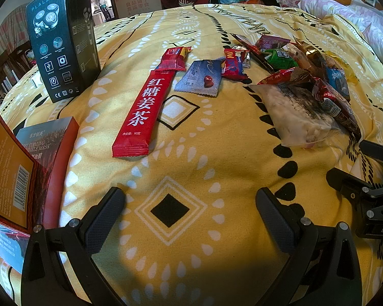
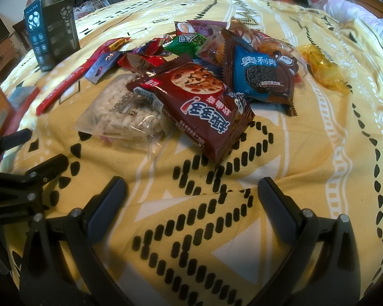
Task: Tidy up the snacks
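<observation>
We look low and close across the yellow bedspread [image 1: 191, 158] from both wrists; both views share the snack pile [image 2: 217, 76], at two o'clock for the left, twelve for the right.

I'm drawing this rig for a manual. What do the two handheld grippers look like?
Both look the same: the left gripper and right gripper are black, each with two broad angled fingers faced with dark dimpled pads, joined by silver round pins on triangular cut-out frames. White letters mark the right gripper's body in the left view. No hands or sleeves show.
</observation>
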Tool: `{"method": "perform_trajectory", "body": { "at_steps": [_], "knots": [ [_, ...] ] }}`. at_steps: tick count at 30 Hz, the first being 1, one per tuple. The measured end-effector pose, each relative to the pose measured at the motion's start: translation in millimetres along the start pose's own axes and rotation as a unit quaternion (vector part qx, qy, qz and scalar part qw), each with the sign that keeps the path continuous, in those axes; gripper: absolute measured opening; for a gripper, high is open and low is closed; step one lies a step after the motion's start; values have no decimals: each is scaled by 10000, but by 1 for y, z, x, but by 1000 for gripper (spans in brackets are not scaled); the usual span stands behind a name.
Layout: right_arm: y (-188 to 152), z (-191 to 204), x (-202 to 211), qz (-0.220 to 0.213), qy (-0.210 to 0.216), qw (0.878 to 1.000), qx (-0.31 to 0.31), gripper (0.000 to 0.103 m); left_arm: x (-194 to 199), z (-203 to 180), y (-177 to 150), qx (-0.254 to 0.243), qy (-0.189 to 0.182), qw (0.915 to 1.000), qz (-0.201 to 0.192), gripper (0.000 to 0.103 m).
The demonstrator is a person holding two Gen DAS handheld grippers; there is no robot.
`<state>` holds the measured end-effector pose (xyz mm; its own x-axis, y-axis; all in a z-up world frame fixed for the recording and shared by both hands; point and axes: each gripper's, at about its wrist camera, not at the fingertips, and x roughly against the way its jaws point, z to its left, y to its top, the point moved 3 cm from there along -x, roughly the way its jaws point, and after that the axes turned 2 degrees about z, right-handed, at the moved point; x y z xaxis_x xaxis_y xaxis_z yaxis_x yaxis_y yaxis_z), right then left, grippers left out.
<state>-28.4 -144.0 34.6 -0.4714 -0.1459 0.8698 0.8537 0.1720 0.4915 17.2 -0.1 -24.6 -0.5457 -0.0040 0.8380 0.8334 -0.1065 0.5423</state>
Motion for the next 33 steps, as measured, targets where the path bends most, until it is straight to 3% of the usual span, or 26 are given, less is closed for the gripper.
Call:
{"method": "perform_trajectory", "body": {
  "at_steps": [18, 23, 25, 27, 29, 31, 33],
  "knots": [
    [3, -2, 3, 49, 49, 10000, -14, 103, -5, 0, 7, 25, 39, 9999, 96, 103],
    [0, -7, 27, 240, 602, 9977, 216, 101, -2, 8, 5, -65, -451, 9987, 225, 103],
    [5, -25, 45, 104, 886, 9959, -129, 100, 0, 8, 3, -150, -551, 9982, 171, 103],
    [17, -45, 53, 124, 1168, 9922, -413, 86, 1, 8, 2, -147, -578, 9982, 116, 103],
    [43, -79, 62, -165, 1219, 9905, -607, 67, 1, 7, 2, -166, -550, 9983, 80, 103],
    [72, -128, 62, -556, 1000, 9888, -953, 65, 0, 6, 1, -176, -548, 9983, 52, 103],
    [95, -189, 43, -699, 1191, 9749, -1746, 54, 1, 7, 1, -152, -611, 9980, 22, 103]
  ]
}}
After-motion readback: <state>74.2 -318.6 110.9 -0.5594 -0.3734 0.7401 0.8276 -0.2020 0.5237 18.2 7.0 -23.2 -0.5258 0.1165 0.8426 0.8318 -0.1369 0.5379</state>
